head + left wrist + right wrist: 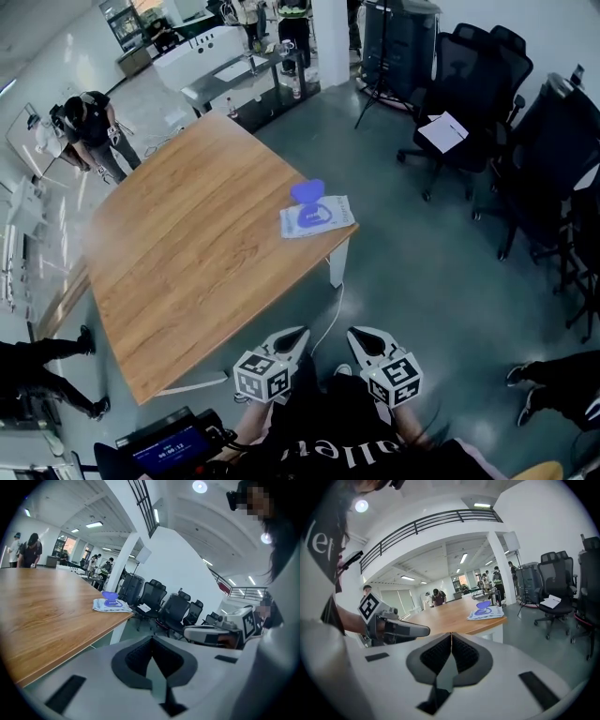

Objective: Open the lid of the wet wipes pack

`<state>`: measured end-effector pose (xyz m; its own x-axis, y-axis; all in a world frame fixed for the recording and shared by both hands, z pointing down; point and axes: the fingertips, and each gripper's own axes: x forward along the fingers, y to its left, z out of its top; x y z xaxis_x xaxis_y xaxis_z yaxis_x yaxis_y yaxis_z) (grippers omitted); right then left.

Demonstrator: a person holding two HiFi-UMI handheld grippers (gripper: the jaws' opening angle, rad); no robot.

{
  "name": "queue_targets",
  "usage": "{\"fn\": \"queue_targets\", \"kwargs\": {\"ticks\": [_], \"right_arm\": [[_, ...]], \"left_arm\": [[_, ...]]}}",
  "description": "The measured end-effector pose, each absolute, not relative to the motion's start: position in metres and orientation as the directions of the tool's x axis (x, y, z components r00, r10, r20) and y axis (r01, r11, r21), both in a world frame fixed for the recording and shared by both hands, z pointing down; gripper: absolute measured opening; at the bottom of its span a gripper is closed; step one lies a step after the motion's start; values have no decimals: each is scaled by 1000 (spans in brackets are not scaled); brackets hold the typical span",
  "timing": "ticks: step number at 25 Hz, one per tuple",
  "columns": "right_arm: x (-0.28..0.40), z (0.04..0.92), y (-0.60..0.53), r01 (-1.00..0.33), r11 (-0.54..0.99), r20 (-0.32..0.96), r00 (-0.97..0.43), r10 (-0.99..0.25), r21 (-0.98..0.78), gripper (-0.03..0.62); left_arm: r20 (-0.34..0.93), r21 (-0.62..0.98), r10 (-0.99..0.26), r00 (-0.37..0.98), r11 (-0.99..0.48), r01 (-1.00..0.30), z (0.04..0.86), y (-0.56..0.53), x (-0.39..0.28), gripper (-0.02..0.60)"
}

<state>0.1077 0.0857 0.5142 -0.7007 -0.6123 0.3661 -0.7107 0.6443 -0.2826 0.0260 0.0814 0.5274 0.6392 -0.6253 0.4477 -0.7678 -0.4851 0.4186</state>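
Head view, twelve o'clock: our flat white wet wipes pack (319, 219), rounded purple lid (307, 191) raised, on woodgrain surface (187, 253); left gripper (296, 336) and right gripper (360, 336) jaws closed, empty.

Flat, soft wet wipes pack (319, 218), whitish with blue-violet print, lying face up on the wooden table (187, 253). Set right at the table's corner nearest the office chairs, one long side running close along the table edge there and one end almost reaching the corner itself. Well apart from the table's other three corners. Slightly rumpled outline, not quite square to the edges.

Blue-violet lid (307, 191), rounded, already flipped open: swung up and back from the pack's top, standing tilted above the side turned toward the table's middle. Oval blue-rimmed opening laid bare on the pack's top face.
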Motion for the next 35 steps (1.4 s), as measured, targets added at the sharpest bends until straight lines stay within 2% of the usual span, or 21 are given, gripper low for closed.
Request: {"fn": "queue_targets", "kwargs": {"ticks": [9,21,29,35], "right_arm": [[84,519,95,-728,629,362,-683,-634,-272,11],[-23,499,147,-808,484,318,-580,-750,-336,11],[-43,506,193,-847,399,338,-512,-790,-351,11],[-38,506,209,-844,411,342,-520,-783,-344,11]], "left_arm": [[378,386,-644,665,-544,-745,511,83,12,2],[379,390,-550,745,-635,-667,499,145,-92,2],[396,411,-467,790,-679,-608,512,189,-110,2],[379,413,-477,793,-680,-606,507,198,-103,2]]}}
